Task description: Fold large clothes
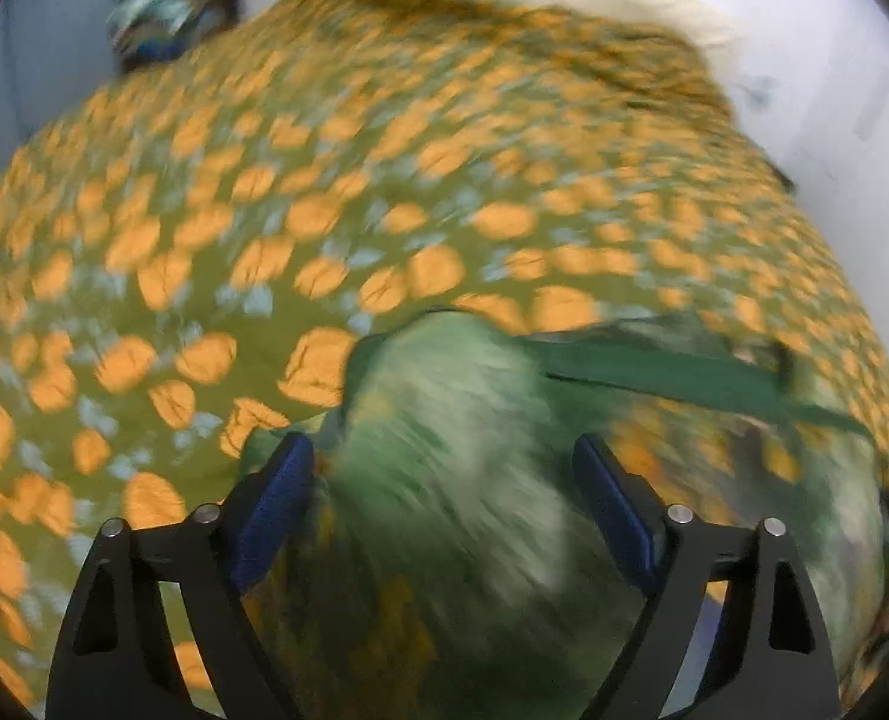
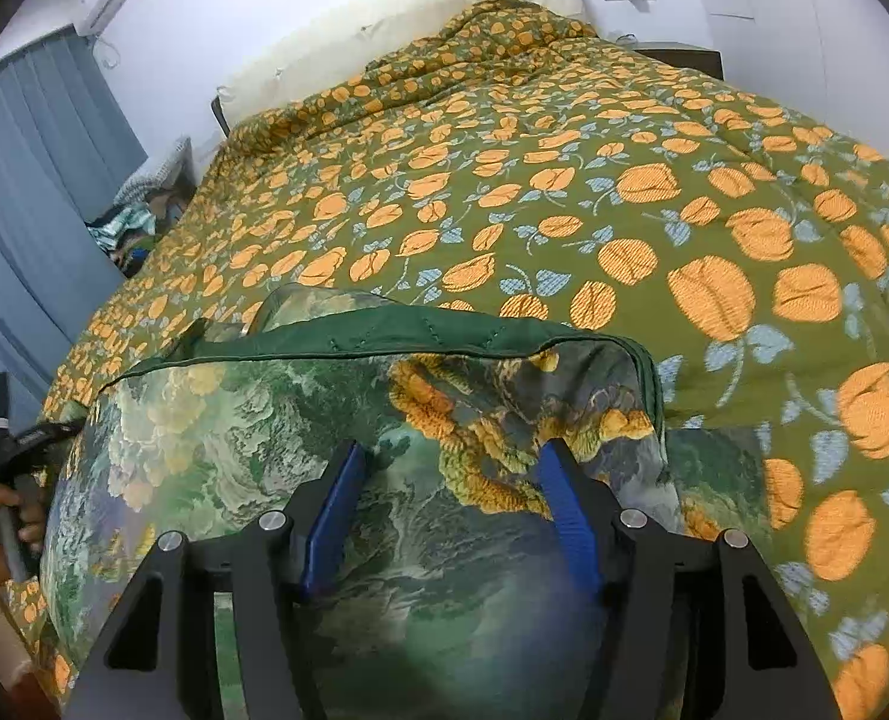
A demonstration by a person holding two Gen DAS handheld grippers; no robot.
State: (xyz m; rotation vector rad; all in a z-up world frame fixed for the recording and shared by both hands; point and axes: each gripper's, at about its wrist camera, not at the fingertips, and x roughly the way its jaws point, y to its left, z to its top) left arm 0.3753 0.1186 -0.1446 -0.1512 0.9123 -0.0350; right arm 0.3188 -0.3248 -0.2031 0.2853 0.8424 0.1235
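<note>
**Green garment spread on the bed, both jaws wide**

The bed [image 2: 564, 180] under its orange-flowered quilt serves as the folding surface. The green printed garment [image 2: 324, 420] lies flat ahead of both jaws, long axis crosswise, bound edge farthest away. Right gripper [image 2: 447, 498] and left gripper [image 1: 444, 468] hang open over it, gripping nothing

Left hand-held gripper [image 1: 444, 468] spread wide over blurred green garment [image 1: 462, 420], orange-flowered bedspread [image 1: 384, 180] beyond

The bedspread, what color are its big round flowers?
Orange, on the olive-green bedspread with pale blue leaves; clearest in the right wrist view.
</note>
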